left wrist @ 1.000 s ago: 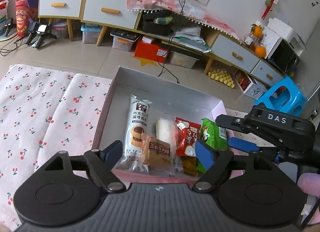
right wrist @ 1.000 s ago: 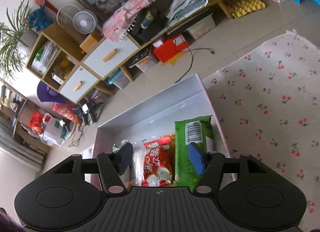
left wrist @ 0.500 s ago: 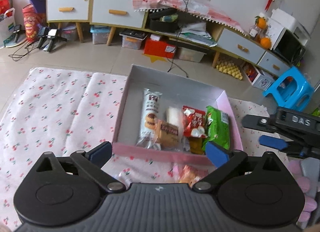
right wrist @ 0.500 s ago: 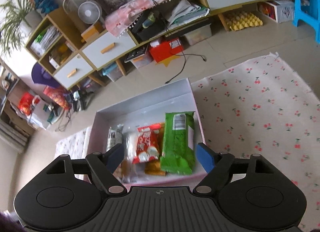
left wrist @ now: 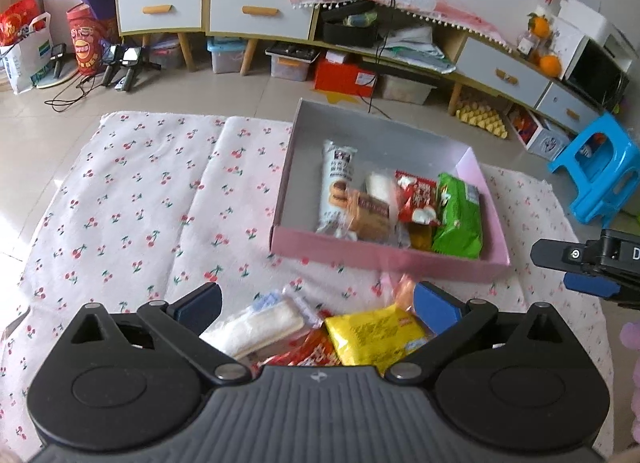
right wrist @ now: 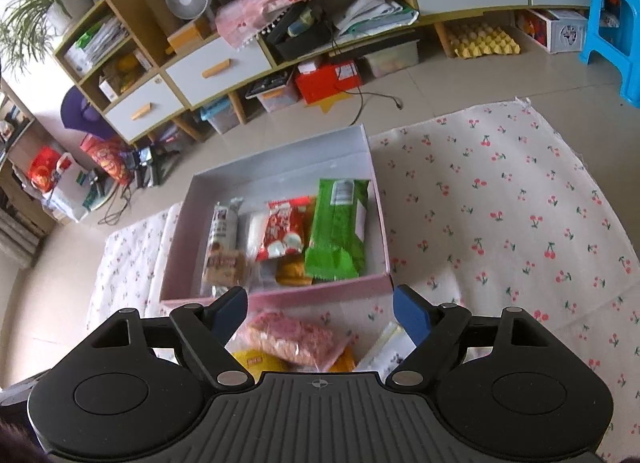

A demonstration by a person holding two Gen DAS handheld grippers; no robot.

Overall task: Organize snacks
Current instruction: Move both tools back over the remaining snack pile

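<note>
A pink box (left wrist: pixel 384 259) (right wrist: pixel 276 295) on the cherry-print cloth holds several snacks: a green pack (left wrist: pixel 458 219) (right wrist: pixel 340 227), a red pack (left wrist: pixel 418 203) (right wrist: pixel 284 227), a long white biscuit pack (left wrist: pixel 336 183) (right wrist: pixel 224 231) and a brown cake (left wrist: pixel 370 215). Loose snacks lie in front of the box: a yellow pack (left wrist: pixel 372 337), a white wafer pack (left wrist: pixel 262 325) and a pink-red bag (right wrist: pixel 294 337). My left gripper (left wrist: pixel 316 305) is open above the loose snacks. My right gripper (right wrist: pixel 320 311) is open above the pink-red bag, and part of it shows in the left wrist view (left wrist: pixel 588 263).
The cherry-print cloth (left wrist: pixel 140 199) (right wrist: pixel 500 203) covers the floor around the box. A long cabinet with drawers (left wrist: pixel 260 15) stands behind, with storage bins and a red box (left wrist: pixel 344 77) under it. A blue stool (left wrist: pixel 600 171) stands at the right.
Both grippers have pulled back from over the box toward me and risen. The loose snacks in front of the box have come into view. Both stay open.
</note>
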